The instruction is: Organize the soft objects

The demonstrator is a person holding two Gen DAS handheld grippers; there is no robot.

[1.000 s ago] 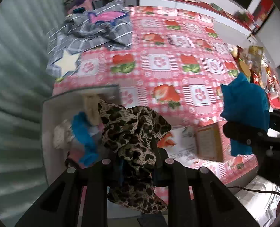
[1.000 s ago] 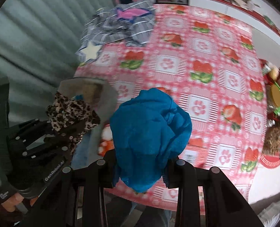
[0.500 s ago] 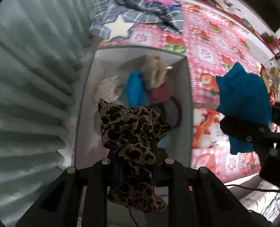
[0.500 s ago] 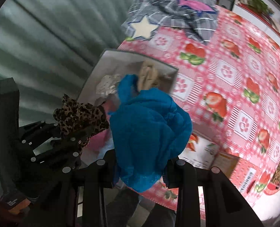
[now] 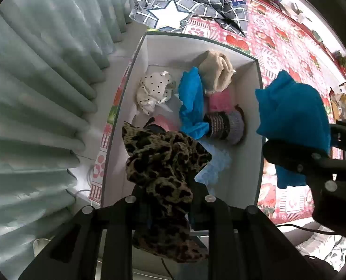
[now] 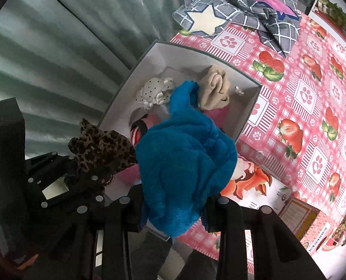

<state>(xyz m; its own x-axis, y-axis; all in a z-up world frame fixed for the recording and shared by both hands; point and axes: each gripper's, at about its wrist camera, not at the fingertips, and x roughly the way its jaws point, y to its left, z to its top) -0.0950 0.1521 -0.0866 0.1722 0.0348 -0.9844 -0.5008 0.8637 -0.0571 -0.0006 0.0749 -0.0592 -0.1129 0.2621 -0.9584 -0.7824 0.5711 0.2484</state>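
My left gripper [image 5: 165,186] is shut on a leopard-print cloth [image 5: 163,161] and holds it above the near end of a white box [image 5: 254,107]. My right gripper [image 6: 175,198] is shut on a blue fuzzy cloth [image 6: 184,168], held above the box's [image 6: 247,116] near right edge. In the left wrist view the blue cloth [image 5: 292,114] hangs just right of the box. Inside the box lie a beige cloth [image 5: 217,72], a polka-dot cloth [image 5: 154,91], a blue cloth [image 5: 191,102], pink pieces and a dark knitted roll [image 5: 224,126].
A pleated curtain [image 5: 39,93] runs along the left of the box. A grey checked cloth with a white star [image 5: 170,15] lies at the far end of the strawberry tablecloth [image 6: 313,93]. A printed carton [image 6: 261,186] lies right of the box.
Both grippers have moved left with their cloths, from over the tablecloth to over the box. The box's inside now shows fully.
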